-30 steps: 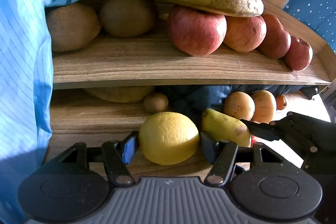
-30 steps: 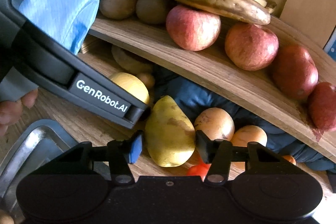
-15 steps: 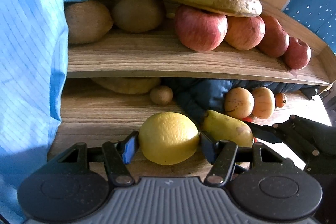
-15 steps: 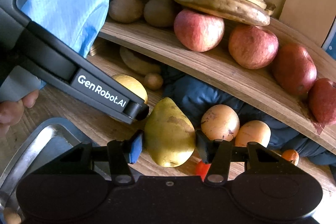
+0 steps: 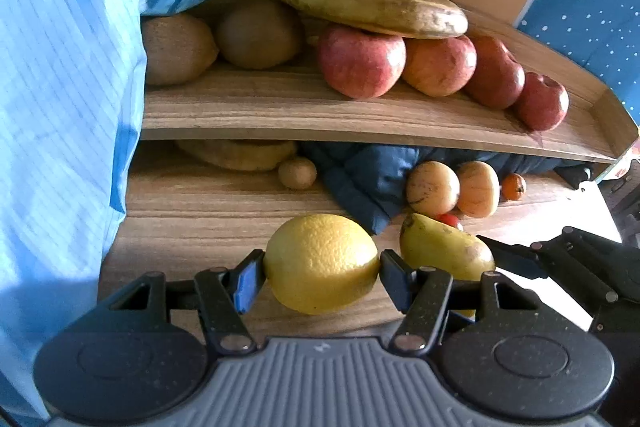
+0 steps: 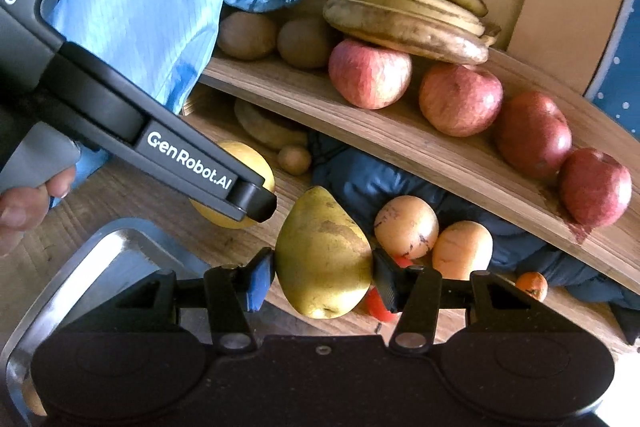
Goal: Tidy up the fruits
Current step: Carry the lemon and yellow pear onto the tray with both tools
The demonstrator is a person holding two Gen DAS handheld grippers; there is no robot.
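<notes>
My left gripper [image 5: 321, 277] is shut on a yellow lemon [image 5: 321, 261] and holds it over the lower wooden shelf [image 5: 192, 211]. My right gripper [image 6: 322, 277] is shut on a yellow-green pear [image 6: 323, 251], just right of the lemon [image 6: 256, 157]; the pear also shows in the left wrist view [image 5: 444, 247]. The upper shelf [image 5: 304, 111] carries two kiwis [image 5: 256, 33], several red apples [image 5: 360, 61] and bananas [image 5: 372, 3] stacked on top.
On the lower shelf lie a dark blue cloth [image 5: 368, 183], two round tan fruits [image 5: 432, 187], a small orange [image 5: 513, 186], a small brown fruit [image 5: 297, 172] and a red one [image 6: 378, 303]. A blue sleeve [image 5: 60, 87] fills the left. A metal tray [image 6: 92, 267] sits below left.
Both grippers have drawn back from the shelves with their fruit still held. The shelves look farther away and more of the tray shows.
</notes>
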